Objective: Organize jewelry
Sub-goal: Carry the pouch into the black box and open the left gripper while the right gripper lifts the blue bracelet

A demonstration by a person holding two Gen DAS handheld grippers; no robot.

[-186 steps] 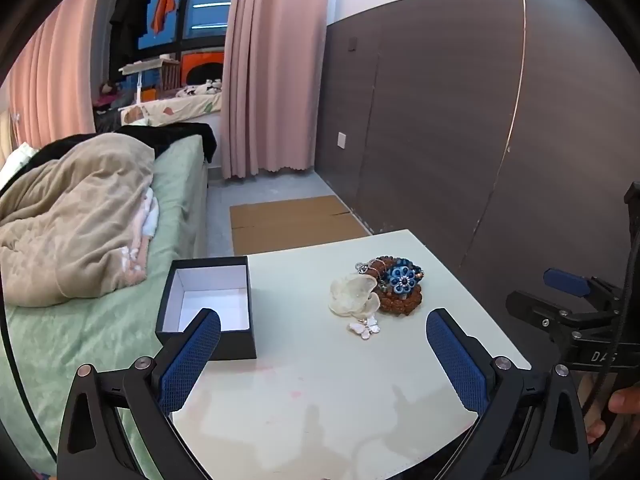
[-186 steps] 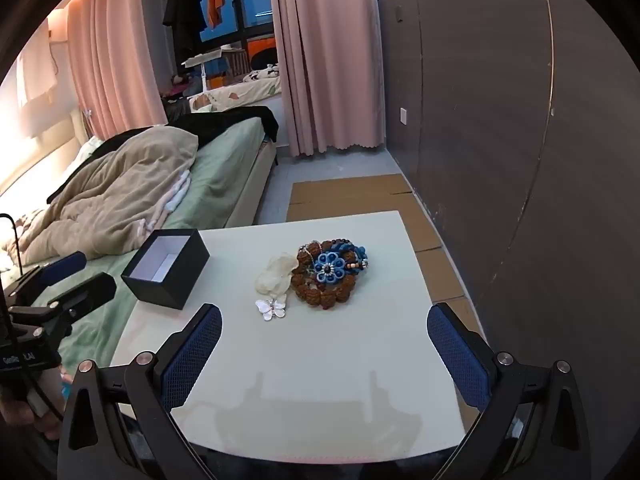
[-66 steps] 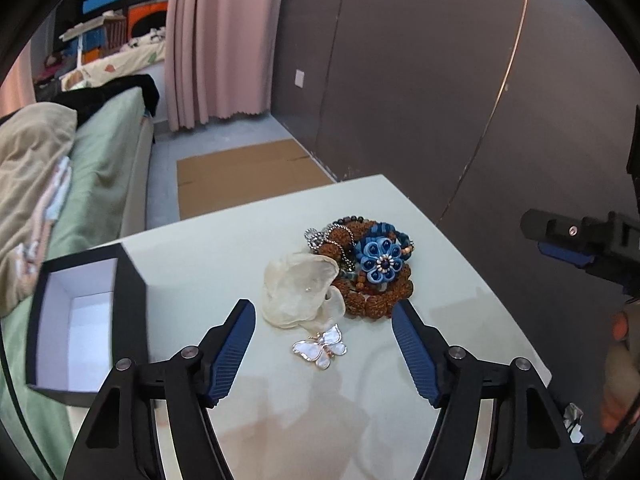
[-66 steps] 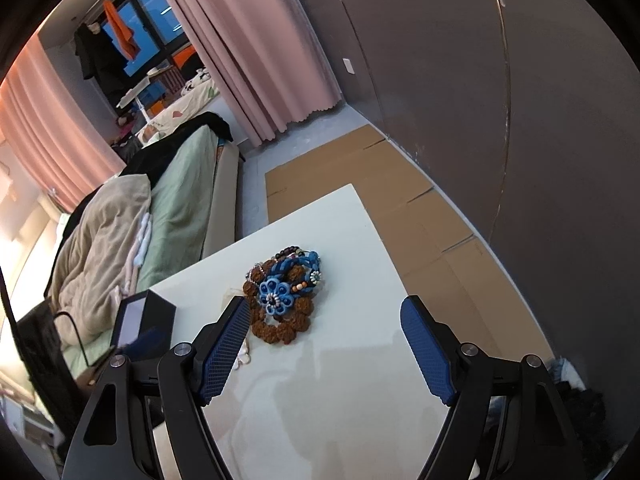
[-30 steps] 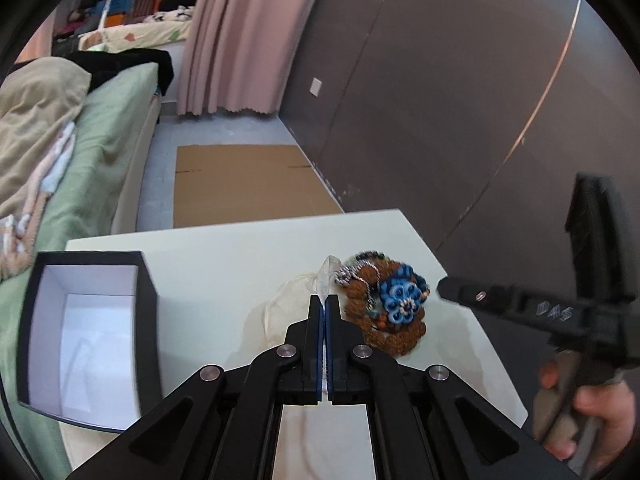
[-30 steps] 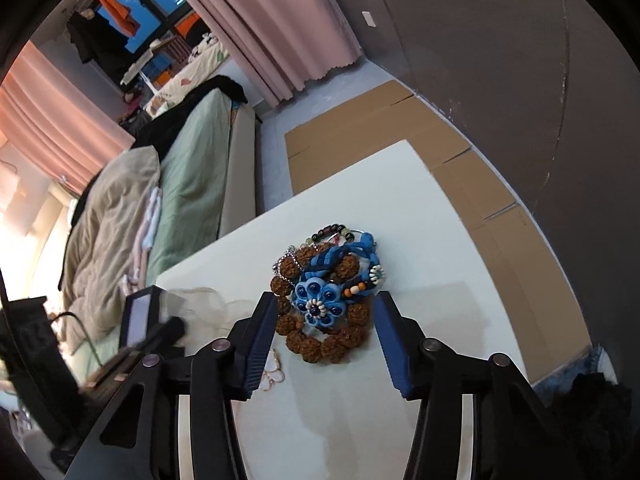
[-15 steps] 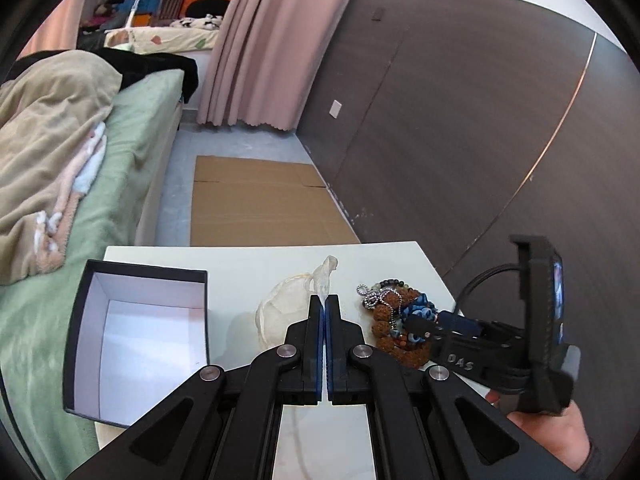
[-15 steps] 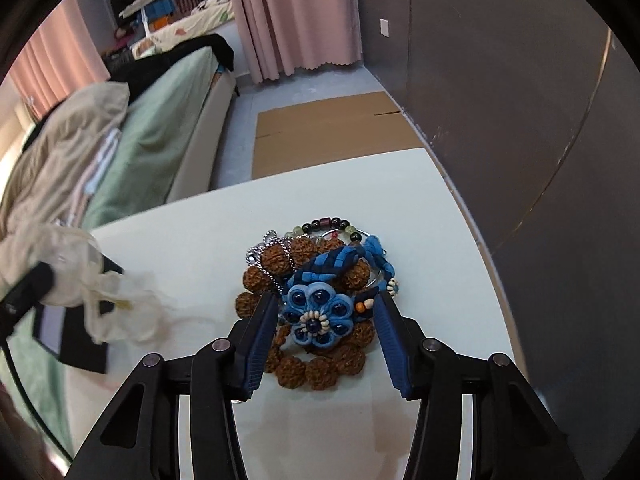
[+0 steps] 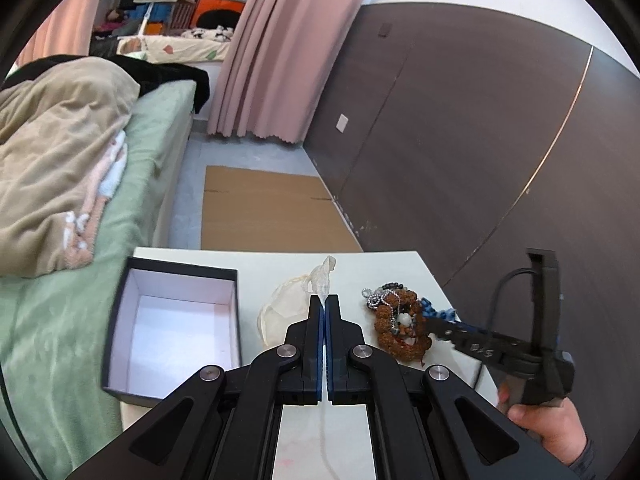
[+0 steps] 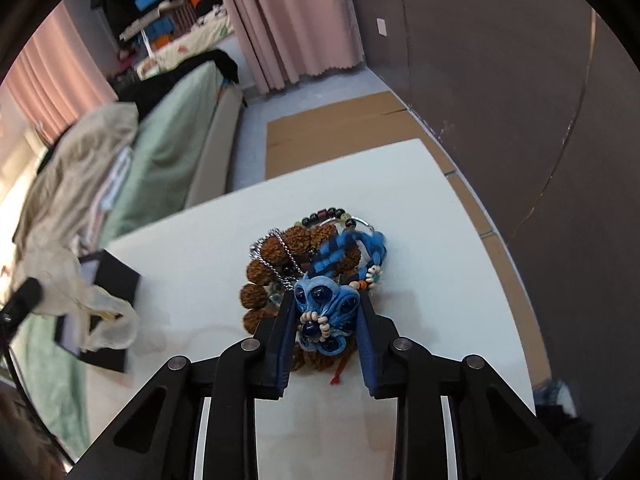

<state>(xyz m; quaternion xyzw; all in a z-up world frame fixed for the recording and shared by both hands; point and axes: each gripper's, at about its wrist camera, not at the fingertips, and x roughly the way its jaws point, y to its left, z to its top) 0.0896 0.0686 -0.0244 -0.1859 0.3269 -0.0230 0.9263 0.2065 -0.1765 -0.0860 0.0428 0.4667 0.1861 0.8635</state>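
Left gripper (image 9: pixel 324 304) first: its jaws are pressed together on a fold of the sheer pouch (image 9: pixel 285 312), whose twisted neck sticks up above the fingertips. We see the pouch raised over the table (image 9: pixel 276 268), just right of the open box (image 9: pixel 176 320). The bead pile (image 9: pixel 400 328) lies right of the pouch, and the right gripper (image 9: pixel 434 325) reaches into it from the right.

From the right wrist view, the right gripper (image 10: pixel 327 312) has its fingers (image 10: pixel 286 320) closed in on both sides of the blue flower (image 10: pixel 326 310), which looks squeezed and tilted up off the bead pile (image 10: pixel 280 276). The pouch (image 10: pixel 76 296) hangs left of the pile, in front of the box (image 10: pixel 116 276).

We judge this to be the pickup step: pouch held ready, flower just gripped. Next we would need to lift the flower free without dragging the tangled chain (image 10: pixel 280 256) and beads along, then carry it left to the pouch mouth or the box; we cannot tell which is meant.
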